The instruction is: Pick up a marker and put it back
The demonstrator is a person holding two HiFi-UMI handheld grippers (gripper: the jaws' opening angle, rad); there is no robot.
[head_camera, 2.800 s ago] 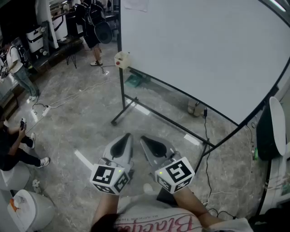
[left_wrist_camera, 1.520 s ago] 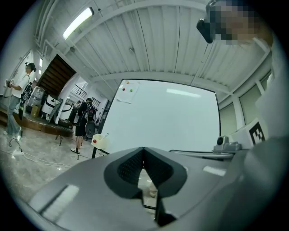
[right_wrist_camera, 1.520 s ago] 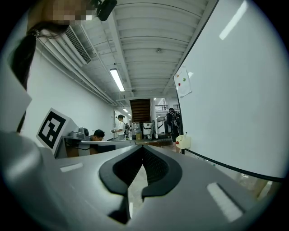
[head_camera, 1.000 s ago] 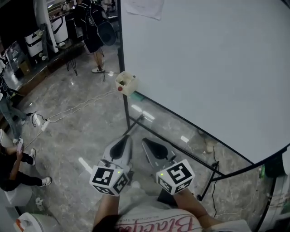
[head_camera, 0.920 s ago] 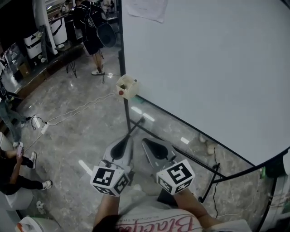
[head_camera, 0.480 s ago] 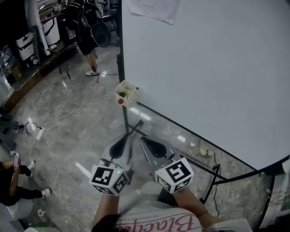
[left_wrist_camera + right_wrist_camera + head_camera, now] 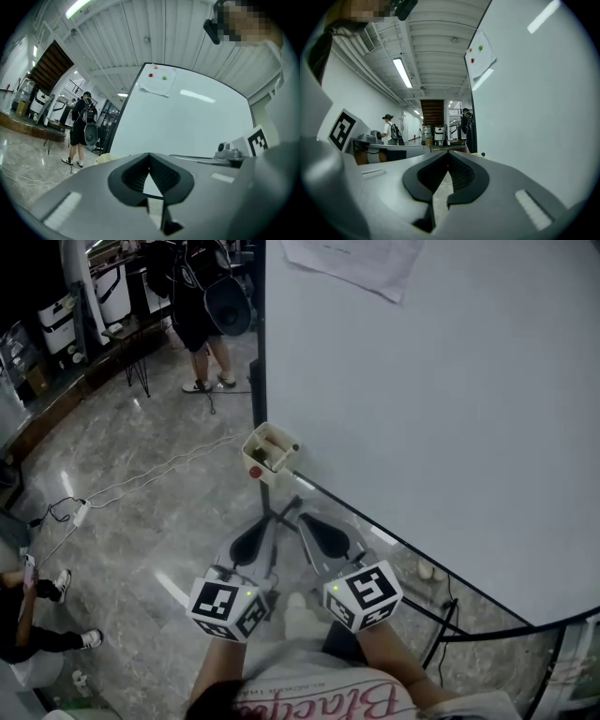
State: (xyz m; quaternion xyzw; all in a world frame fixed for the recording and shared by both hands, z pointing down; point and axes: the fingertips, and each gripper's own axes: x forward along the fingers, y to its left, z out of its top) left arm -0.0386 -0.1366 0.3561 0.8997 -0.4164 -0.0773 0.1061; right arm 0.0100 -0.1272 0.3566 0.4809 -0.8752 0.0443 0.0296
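Now, left gripper (image 7: 149,156): jaws pressed together at the tips, with nothing between them.
Right gripper (image 7: 449,153): jaws likewise closed tight and empty. It sits just beside the left gripper and points the same way.
Holder box (image 7: 253,463): cream, fixed at the lower corner of the whiteboard (image 7: 450,409). It is straight ahead of both gripper tips, near but apart from them.
Marker (image 7: 292,448): a dark end shows over the box's rim on the board side, ahead of the right gripper and untouched. More cannot be made out.
Paper sheet (image 7: 352,259): stuck high on the board, well beyond both grippers.
Bystander (image 7: 202,306): standing far ahead, off to the left gripper's side.
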